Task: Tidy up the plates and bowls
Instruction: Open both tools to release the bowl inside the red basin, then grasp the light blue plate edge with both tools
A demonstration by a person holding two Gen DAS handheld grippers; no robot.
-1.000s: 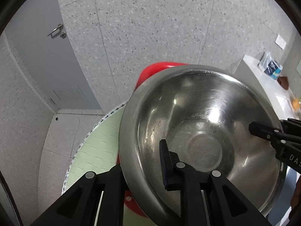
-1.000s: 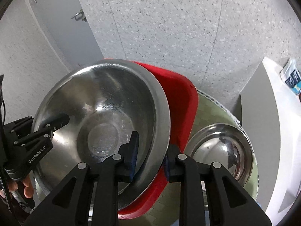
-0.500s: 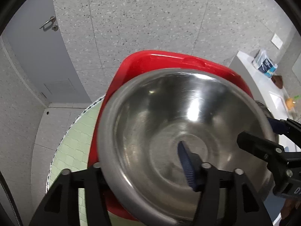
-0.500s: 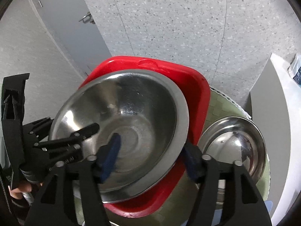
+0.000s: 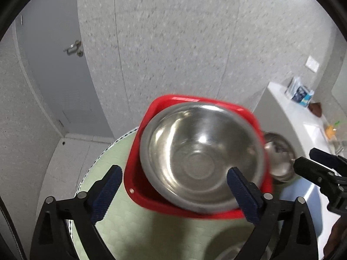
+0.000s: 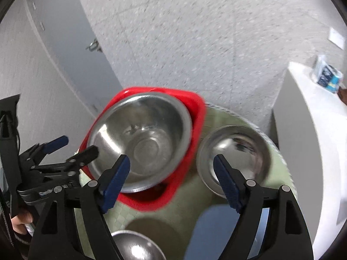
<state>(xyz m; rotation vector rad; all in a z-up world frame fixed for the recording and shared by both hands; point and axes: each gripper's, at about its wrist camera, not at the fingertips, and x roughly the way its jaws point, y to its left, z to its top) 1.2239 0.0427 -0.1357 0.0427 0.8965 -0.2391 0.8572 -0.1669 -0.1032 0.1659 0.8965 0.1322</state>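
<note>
A: Where is the large steel bowl [image 5: 201, 162]?

B: It sits tilted inside the red basin [image 5: 138, 186] on the round green tabletop [image 5: 121, 223], at the far left of it.

A: And the grippers?

B: The left gripper [image 5: 173, 186] is spread wide and holds nothing; its 2 blue pads [image 5: 104, 192] flank the basin. The right gripper [image 6: 171, 179] is also wide and holds nothing.

A: Other bowls?

B: A smaller steel bowl [image 6: 234, 158] stands just right of the basin, and a 3rd bowl [image 6: 136, 247] shows at the near edge.
</note>
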